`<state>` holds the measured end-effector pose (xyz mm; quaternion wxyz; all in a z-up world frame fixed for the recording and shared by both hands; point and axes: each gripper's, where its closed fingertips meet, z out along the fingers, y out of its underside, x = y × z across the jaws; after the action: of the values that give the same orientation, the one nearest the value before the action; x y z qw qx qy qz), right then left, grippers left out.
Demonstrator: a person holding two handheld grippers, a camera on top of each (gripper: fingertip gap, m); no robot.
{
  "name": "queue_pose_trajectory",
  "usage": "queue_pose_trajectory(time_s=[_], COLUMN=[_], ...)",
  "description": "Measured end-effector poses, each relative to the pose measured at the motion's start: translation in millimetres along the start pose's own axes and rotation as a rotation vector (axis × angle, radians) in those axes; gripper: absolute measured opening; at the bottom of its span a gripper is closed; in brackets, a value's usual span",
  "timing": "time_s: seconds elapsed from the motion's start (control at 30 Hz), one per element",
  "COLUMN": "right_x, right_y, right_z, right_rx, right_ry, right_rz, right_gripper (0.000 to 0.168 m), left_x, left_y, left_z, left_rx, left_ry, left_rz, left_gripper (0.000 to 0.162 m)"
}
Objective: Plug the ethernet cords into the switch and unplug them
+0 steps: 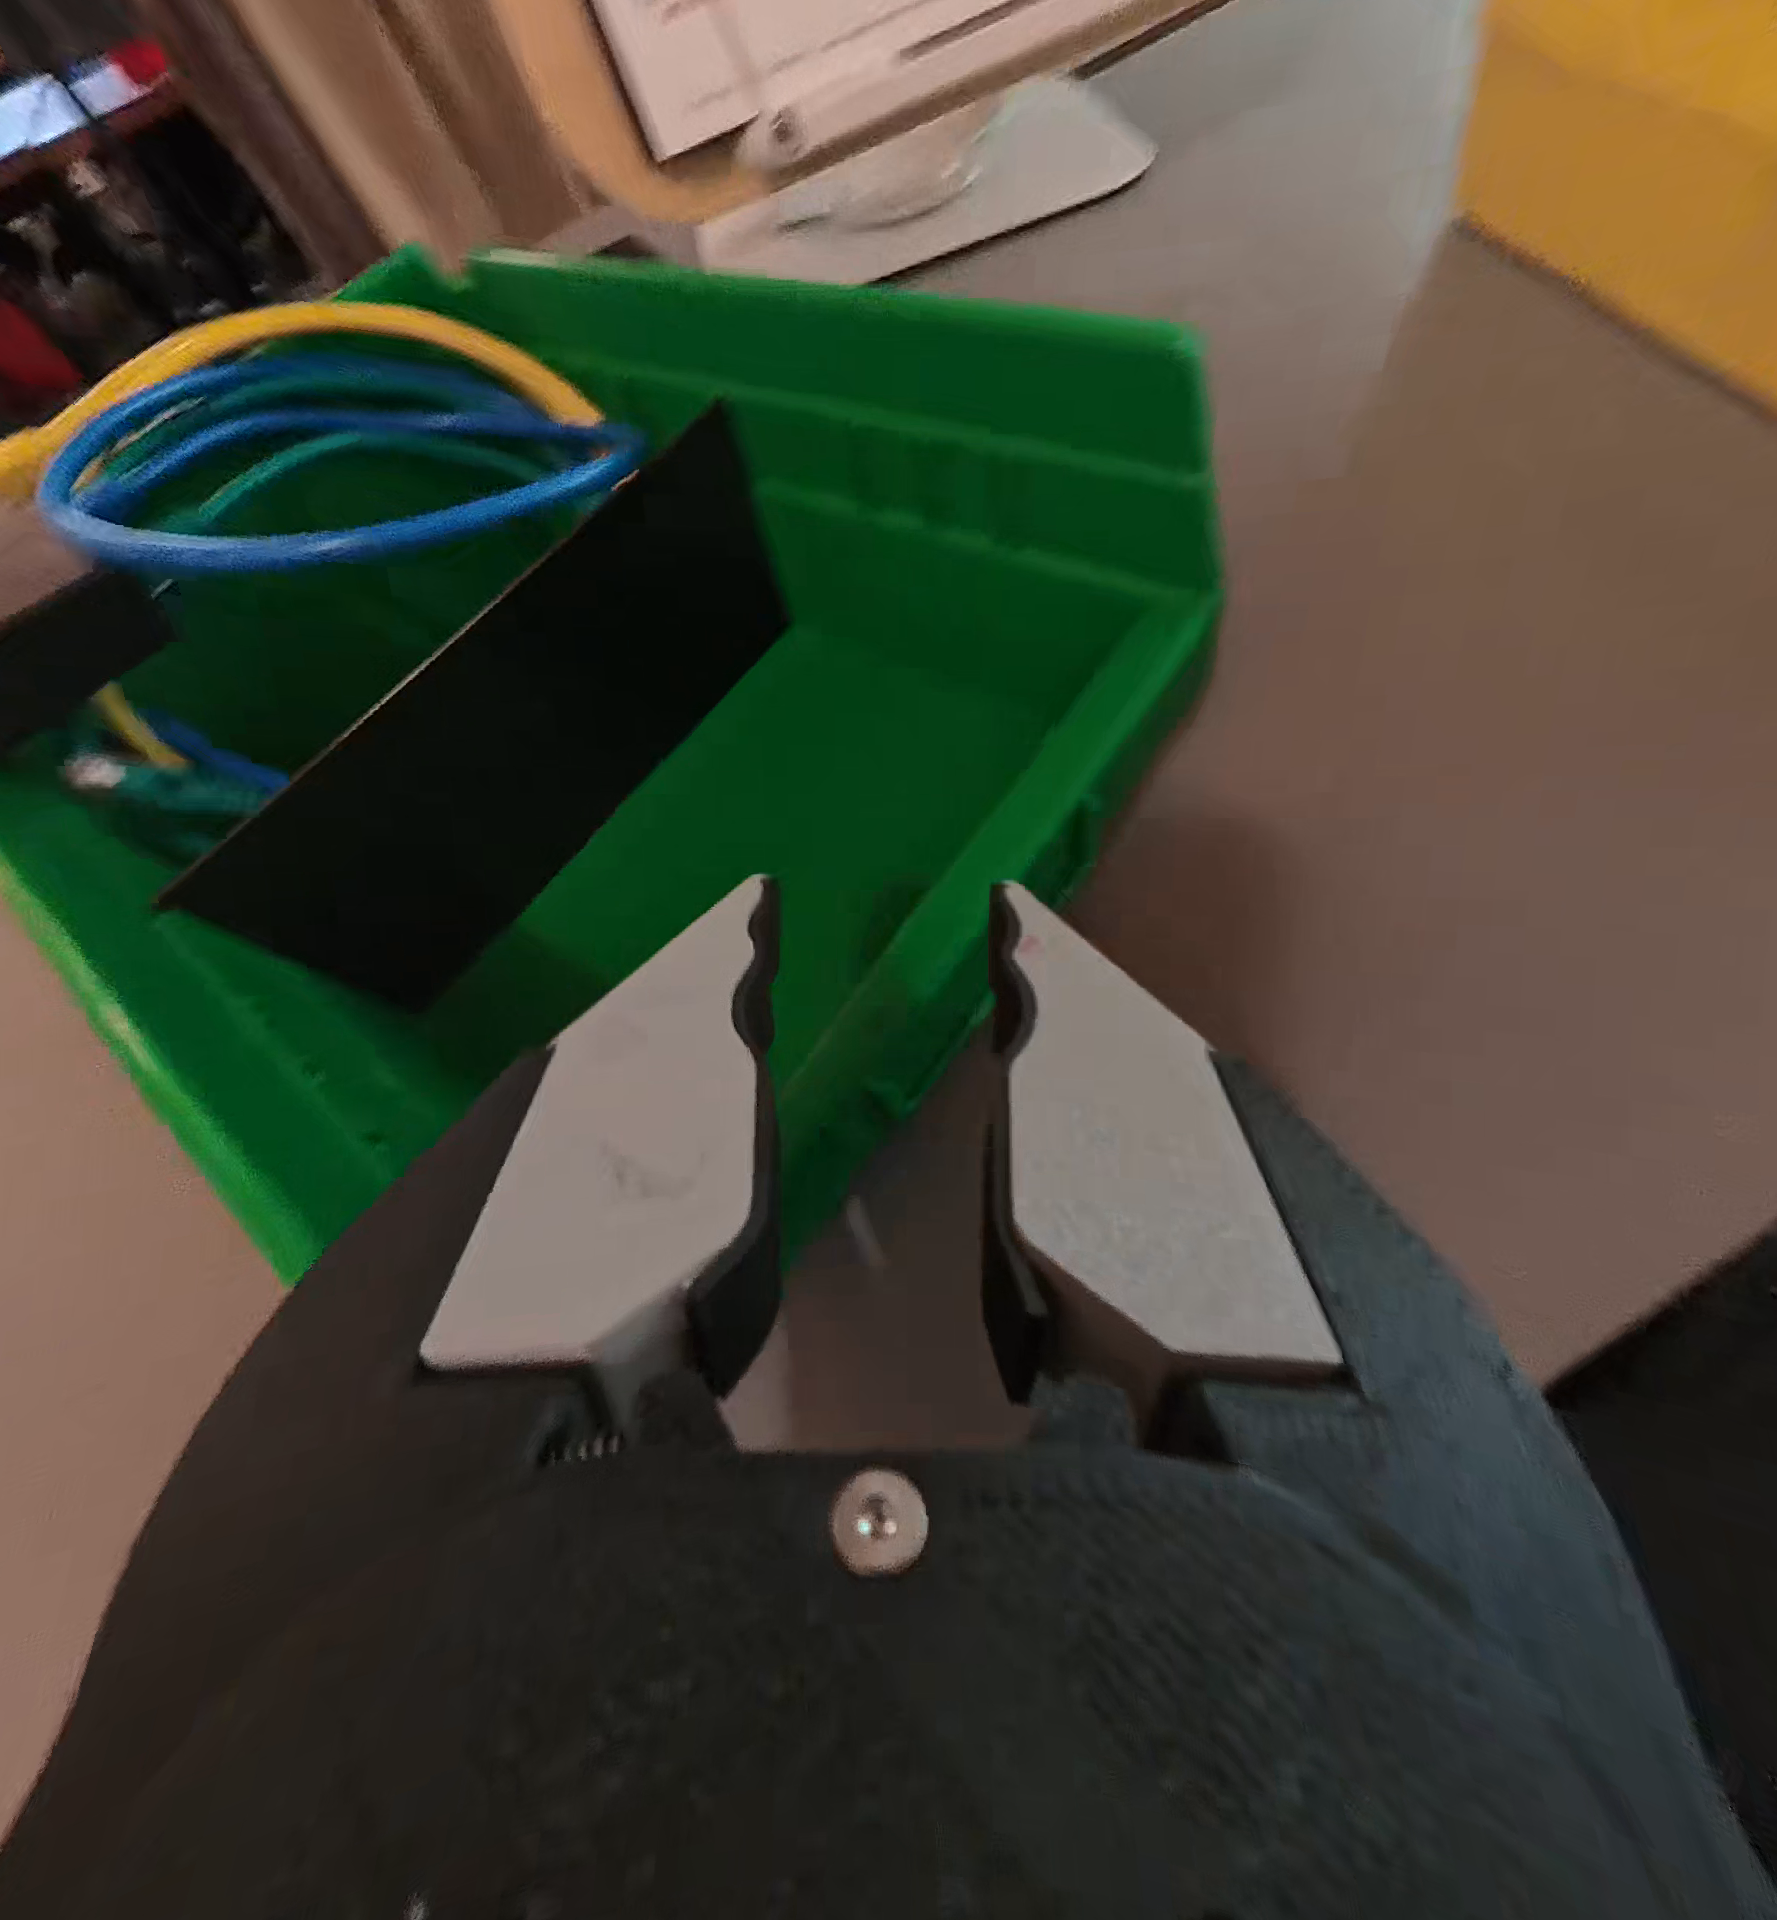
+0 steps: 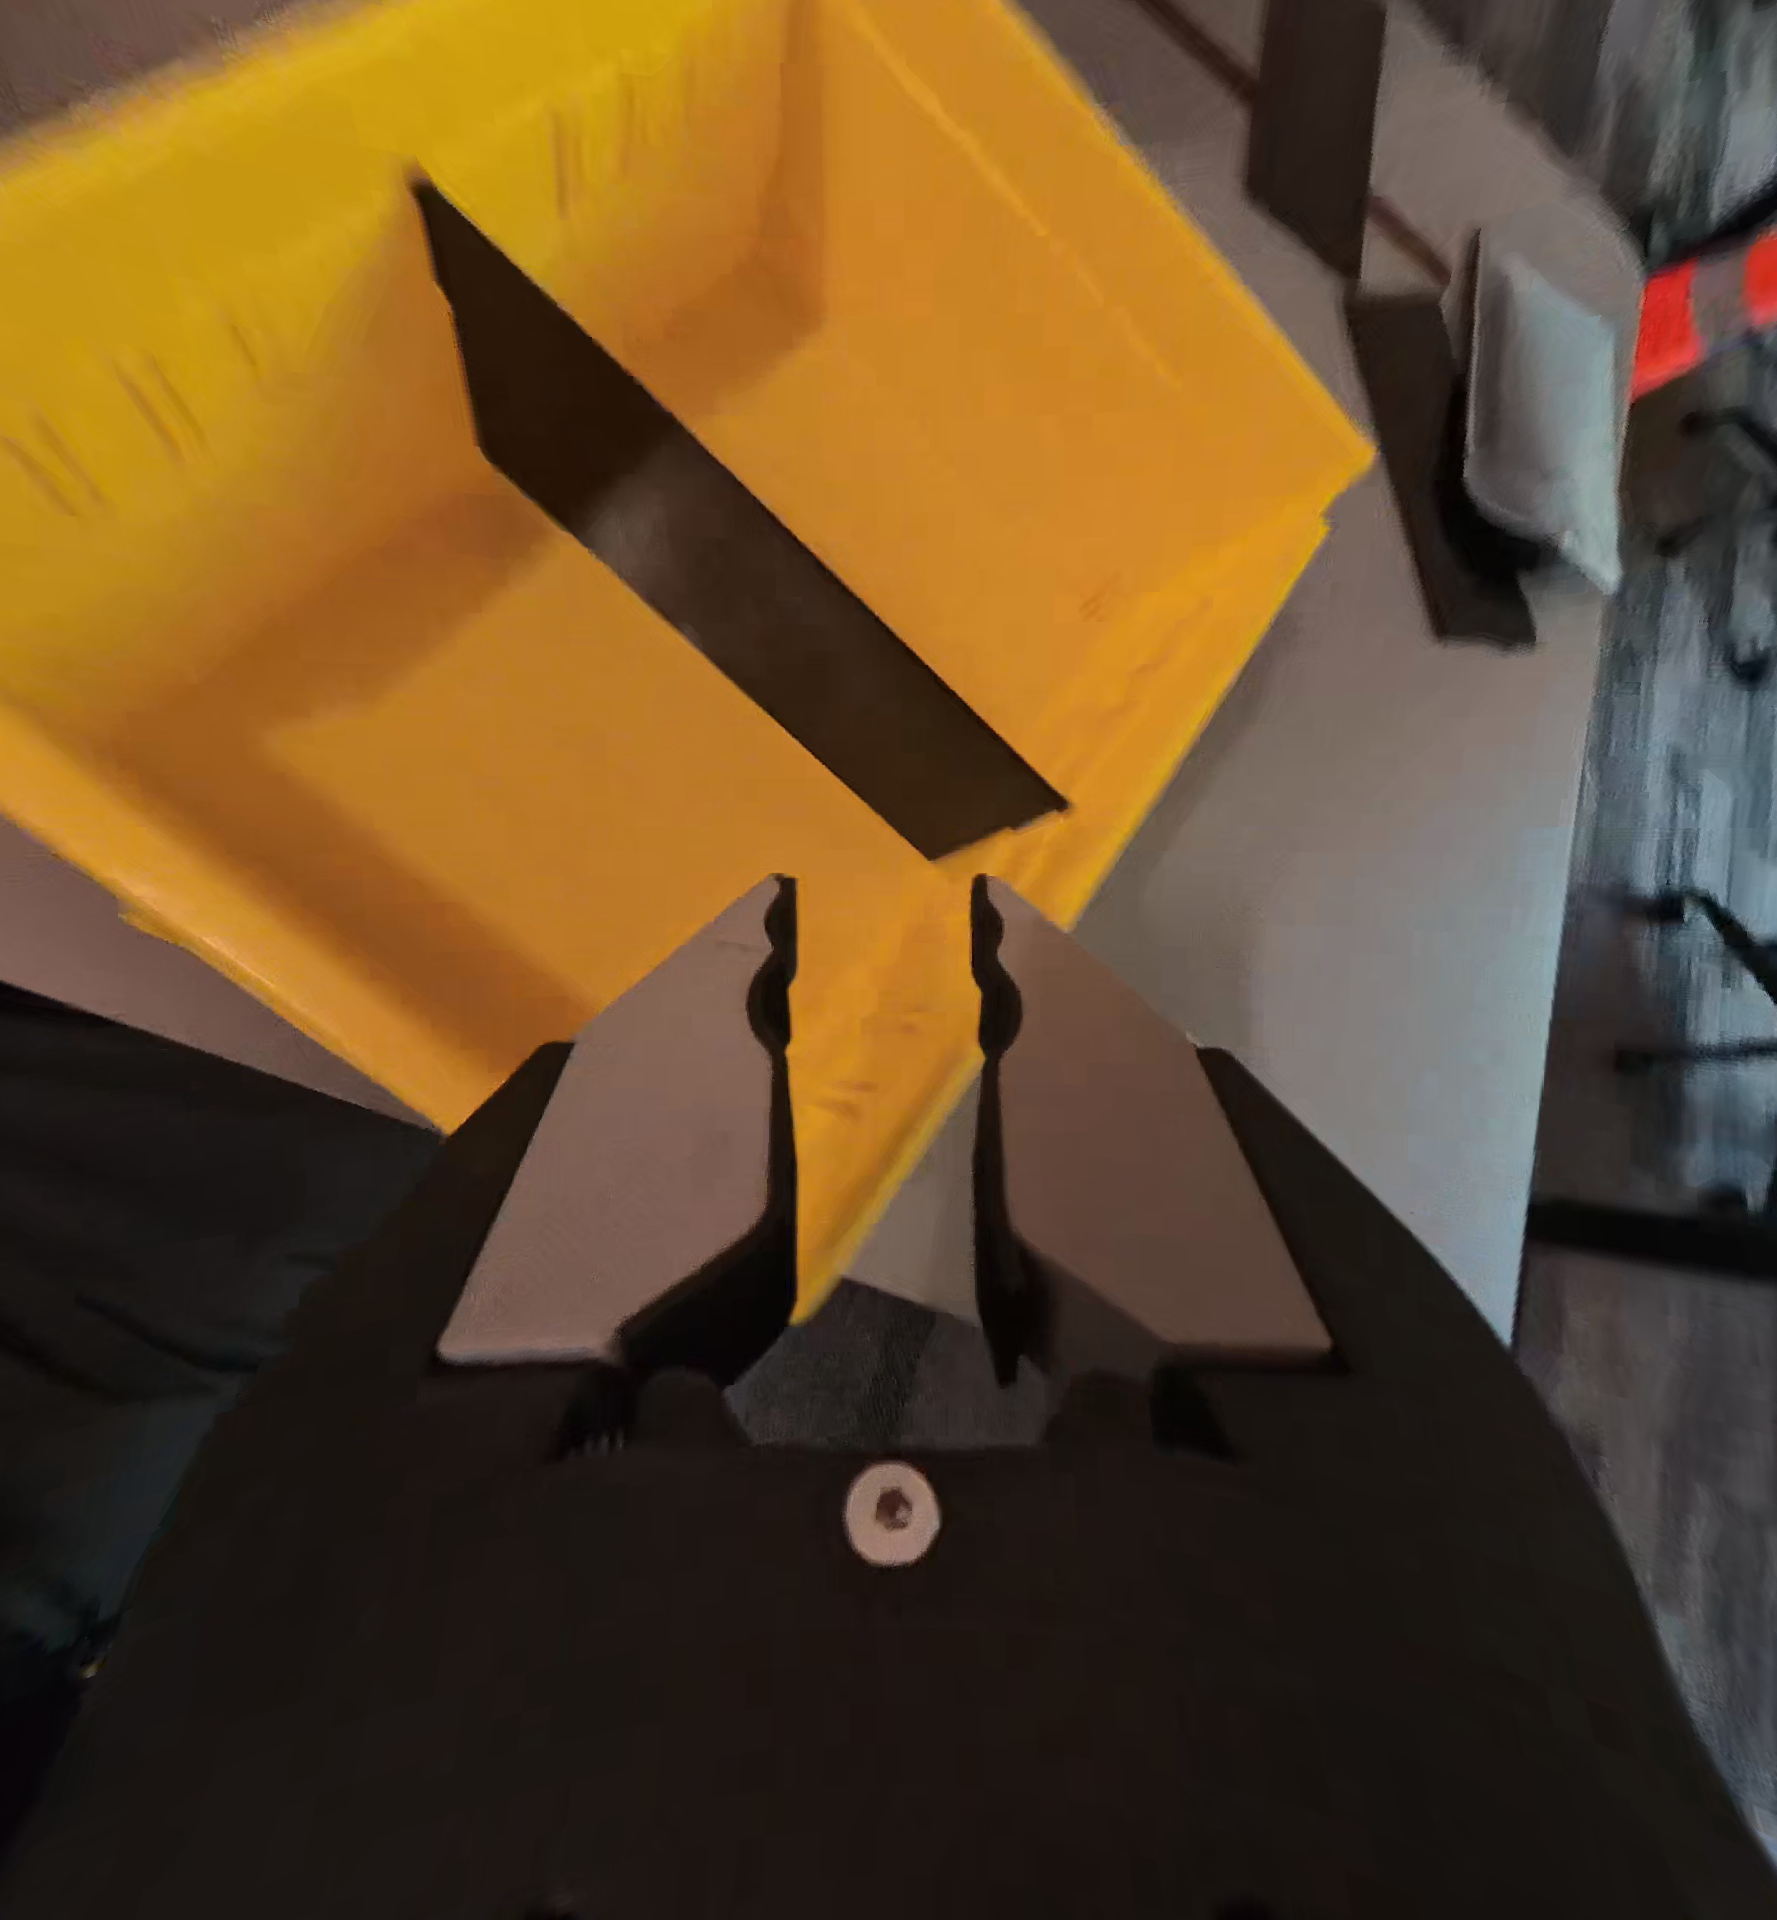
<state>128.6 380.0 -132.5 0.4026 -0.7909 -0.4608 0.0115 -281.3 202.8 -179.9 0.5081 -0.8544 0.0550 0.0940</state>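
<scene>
In the left wrist view a green bin point(image 1: 967, 436) sits on the table, split by a black divider point(image 1: 510, 717). Its left compartment holds coiled blue ethernet cords point(image 1: 323, 545), a yellow one point(image 1: 364, 324) and a green one, with a black box-like thing point(image 1: 42, 665) at the bin's left edge. The right compartment is empty. My left gripper point(image 1: 884, 904) is open and empty above the bin's near right corner. In the right wrist view my right gripper point(image 2: 879, 899) is open and empty over the near corner of an empty yellow bin point(image 2: 240, 436) with a black divider point(image 2: 749, 582).
The bins rest on a grey-brown table point(image 1: 1486, 727). A white monitor stand point(image 1: 925, 177) is behind the green bin, and the yellow bin's corner point(image 1: 1673, 208) shows at the right. Black stands point(image 2: 1435, 436) sit near the table edge; chairs and floor lie beyond. The tips of one gripper are about 45 cm away from the tips of the other.
</scene>
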Motion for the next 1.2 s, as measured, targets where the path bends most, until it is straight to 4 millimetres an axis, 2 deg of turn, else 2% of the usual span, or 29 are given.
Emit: queue_pose_trajectory(time_s=[0.1, 0.17, 0.2, 0.27, 0.3, 0.33, 0.43, 0.5, 0.6, 0.63, 0.67, 0.7, 0.77, 0.8, 0.9, 0.97, 1.07, 1.2], right_x=[-29, -52, -67, -99, -112, -122, -145, -158, -152, -153, -153, -150, -136, -126, -103, -86, -71, -72], right_y=[-25, -34, -37, -42, -44, -47, -58, -65, -62, -58, -55, -54, -50, -49, -43, -39, -44, -63], right_z=[-12, -14, -14, -13, -11, -7, 12, 29, 57, 62, 65, 67, 71, 73, 74, 72, 67, 47], right_rx=[0.11, 0.132, 0.141, 0.152, 0.151, 0.146, 0.126, 0.115, 0.06, 0.034, 0.021, 0.018, 0.01, 0.008, 0.005, -0.001, 0.041, 0.127], right_ry=[-0.061, -0.118, -0.168, -0.277, -0.311, -0.322, -0.312, -0.298, -0.182, -0.186, -0.19, -0.179, -0.115, -0.071, -0.054, -0.042, -0.037, -0.008], right_rz=[-0.098, -0.143, -0.163, -0.2, -0.213, -0.219, -0.194, -0.165, -0.163, -0.154, -0.148, -0.151, -0.161, -0.164, -0.116, -0.067, 0.004, 0.001], right_gripper=[0.034, 0.041, 0.045, 0.058, 0.074, 0.083, 0.087, 0.085, 0.079, 0.086, 0.084, 0.084, 0.077, 0.064, 0.039, 0.032, 0.038, 0.055], left_x=[-53, -73, -76, -60, -46, -26, 27, 44, 60, 65, 62, 56, 47, 42, 38, 28, 2, -30], left_y=[13, 20, 21, 12, 3, -7, -22, -30, -43, -45, -45, -43, -41, -40, -37, -31, -16, 1], left_z=[-5, -9, -12, -20, -25, -29, -28, -16, 10, 18, 27, 36, 45, 46, 42, 34, 19, -1], left_rx=[-0.018, -0.02, -0.019, 0.027, 0.068, 0.103, 0.113, 0.128, 0.125, 0.115, 0.109, 0.094, 0.085, 0.093, 0.113, 0.118, 0.101, 0.084], left_ry=[-0.214, -0.229, -0.191, -0.029, 0.062, 0.165, 0.328, 0.315, 0.285, 0.277, 0.223, 0.159, 0.09, 0.067, 0.075, 0.023, -0.106, -0.25], left_rz=[-0.01, -0.065, -0.12, -0.239, -0.28, -0.294, -0.241, -0.184, -0.177, -0.179, -0.165, -0.158, -0.207, -0.222, -0.217, -0.189, -0.111, -0.077], left_gripper=[0.04, 0.042, 0.045, 0.055, 0.062, 0.074, 0.087, 0.083, 0.075, 0.08, 0.073, 0.059, 0.04, 0.026, 0.025, 0.021, 0.012, 0.003])
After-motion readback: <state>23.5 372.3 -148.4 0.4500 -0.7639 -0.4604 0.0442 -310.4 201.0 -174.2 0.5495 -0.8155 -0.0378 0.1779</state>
